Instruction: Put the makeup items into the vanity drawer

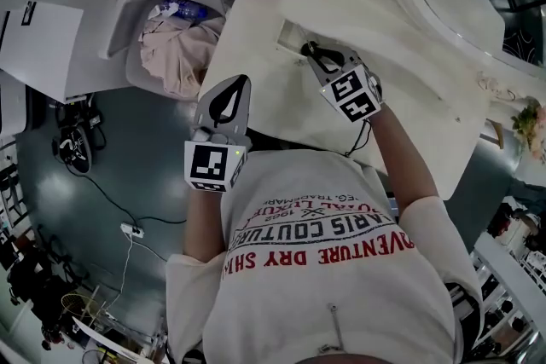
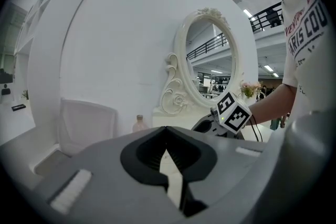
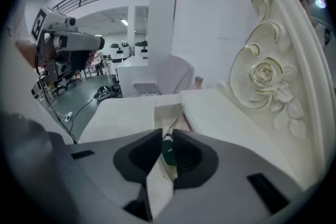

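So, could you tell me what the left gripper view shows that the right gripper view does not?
Only the left gripper view: the whole oval mirror and flowers. Only the right gripper view: the open drawer and a green item pinched in the right hand-held gripper. Both: the bottle, the chair and the carved frame.

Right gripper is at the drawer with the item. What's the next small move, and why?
Probably ease the right gripper slightly down into the open drawer, then release. Its jaws pinch a small dark green item and point at the opening, but the item seems not yet inside.
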